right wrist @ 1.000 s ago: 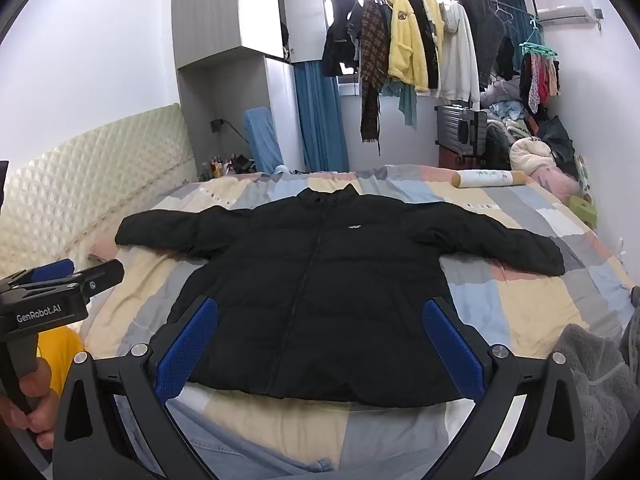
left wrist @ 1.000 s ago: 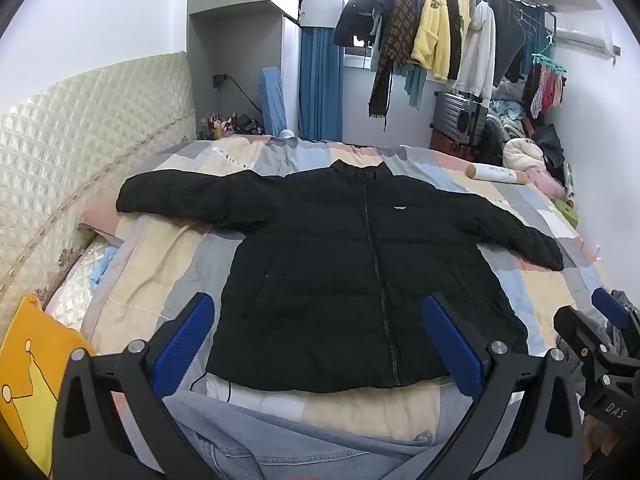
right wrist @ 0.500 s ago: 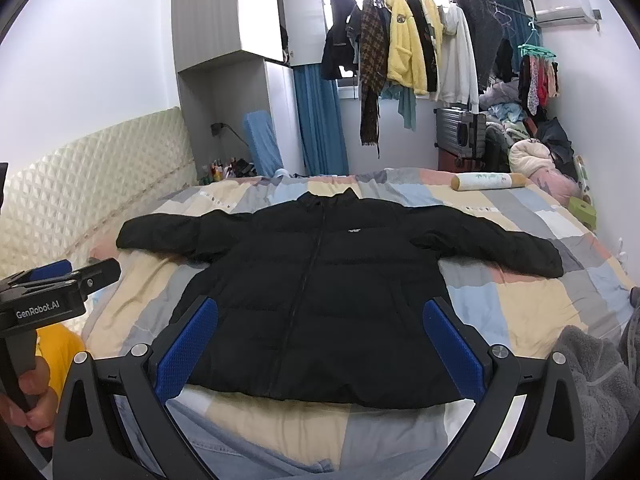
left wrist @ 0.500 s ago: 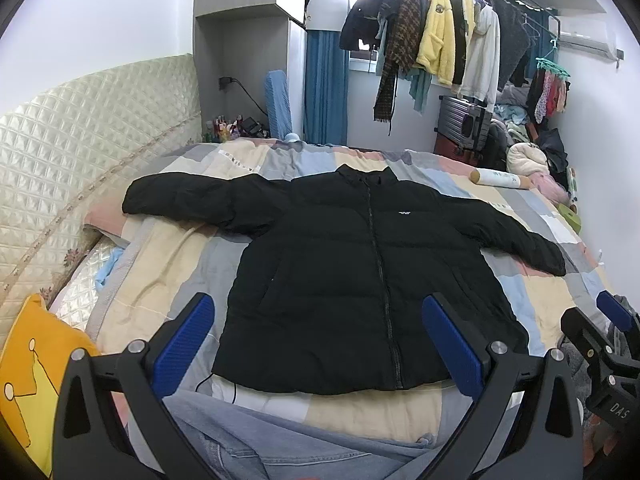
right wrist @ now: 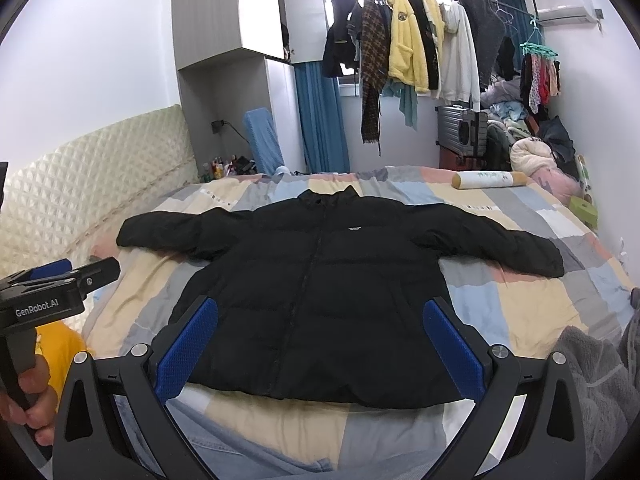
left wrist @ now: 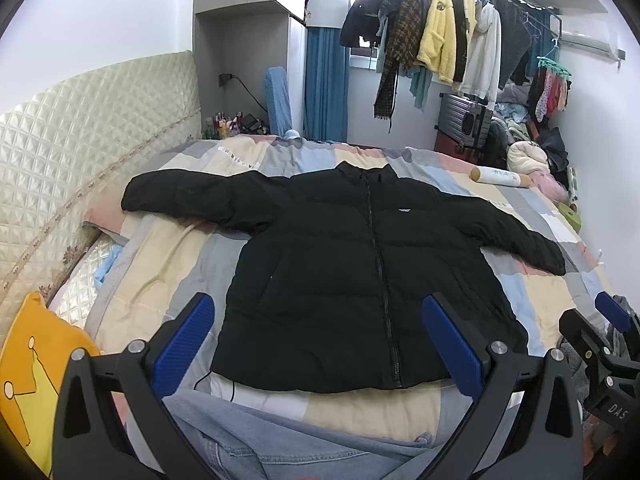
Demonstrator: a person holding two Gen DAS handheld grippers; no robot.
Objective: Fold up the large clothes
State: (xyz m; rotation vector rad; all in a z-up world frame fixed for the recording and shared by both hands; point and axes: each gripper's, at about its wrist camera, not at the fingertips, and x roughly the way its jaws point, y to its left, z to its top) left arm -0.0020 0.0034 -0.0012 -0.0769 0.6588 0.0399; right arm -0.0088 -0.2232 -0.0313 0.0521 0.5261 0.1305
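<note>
The bed with the pastel patchwork quilt [left wrist: 168, 264] fills the space ahead of both tools; the black padded zip-front jacket [left wrist: 360, 288] lies on it front up, zipped, collar at the far end, hem nearest, both sleeves spread out sideways. Nothing is folded yet, so the step in hand looks to be the approach for a first sleeve fold. The left hand-held gripper [left wrist: 320, 344] hangs short of the hem with its blue pads wide apart and nothing between them; the right hand-held gripper [right wrist: 320, 344] sits likewise, pads wide apart and empty, also short of the hem. Jacket's left-lying sleeve [left wrist: 188, 196] runs forward and to the left of the left tool; the other sleeve [right wrist: 516, 244] runs forward and to the right of the right tool. Judgement: take each sleeve near the cuff, lift only enough to clear the puffy body, and lay it across the chest without dragging the torso off square. The padding is bulky and likely springy, so press the fold down before letting go. A thin black cable [left wrist: 224, 384] lies on the quilt just below the hem, toward the left pad; keep the pads clear of it. Small white chest label [right wrist: 354, 229] marks the front as a squareness check.
</note>
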